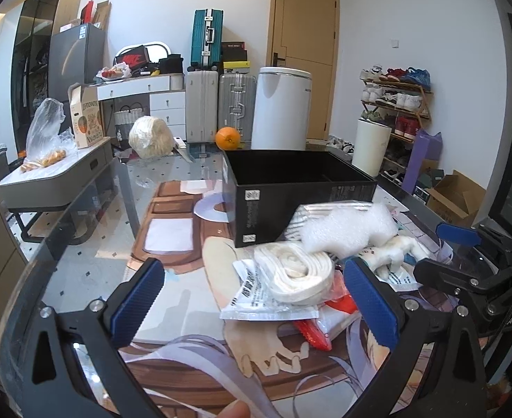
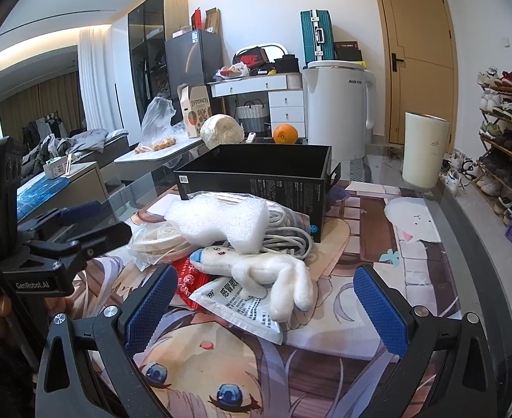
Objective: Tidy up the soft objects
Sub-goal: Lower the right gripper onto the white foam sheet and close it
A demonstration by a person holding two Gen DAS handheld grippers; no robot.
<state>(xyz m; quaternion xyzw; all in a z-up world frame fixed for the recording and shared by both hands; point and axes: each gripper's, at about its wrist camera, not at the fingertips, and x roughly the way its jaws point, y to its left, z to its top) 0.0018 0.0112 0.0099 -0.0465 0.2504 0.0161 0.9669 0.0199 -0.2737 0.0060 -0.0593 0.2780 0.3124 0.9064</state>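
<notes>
blue pads of my left gripper (image 1: 256,301) sit closest in the left wrist view, spread wide apart with nothing between them, hovering over the anime-print mat (image 1: 172,240). i take the black box (image 1: 290,188) as my landmark: it stands open-topped on the mat, and the soft pile lies just in front of it. a white foam piece (image 1: 346,228) leans against the box's front wall, a bagged coil of white rope (image 1: 296,273) sits in front of the foam, and a white plush toy (image 1: 400,249) lies to the right of it. a flat printed pouch (image 1: 252,296) pokes out under the rope bag, with red packaging (image 1: 313,331) beneath. an orange (image 1: 227,138) rests behind the box. my right gripper (image 1: 464,254) shows at the right edge, near the plush.

from the right wrist view, my right gripper (image 2: 268,310) is also spread open and empty, its pads flanking the near end of the pile. the plush toy (image 2: 273,277) lies nearest, in front of the box (image 2: 256,181), draped over the printed pouch (image 2: 238,308). the foam piece (image 2: 217,223) rests on a bagged white cable (image 2: 287,233) touching the box's front. the rope bag (image 2: 158,240) is left of the foam. a cream cylinder (image 2: 424,149) stands to the right of the box, well apart.
</notes>
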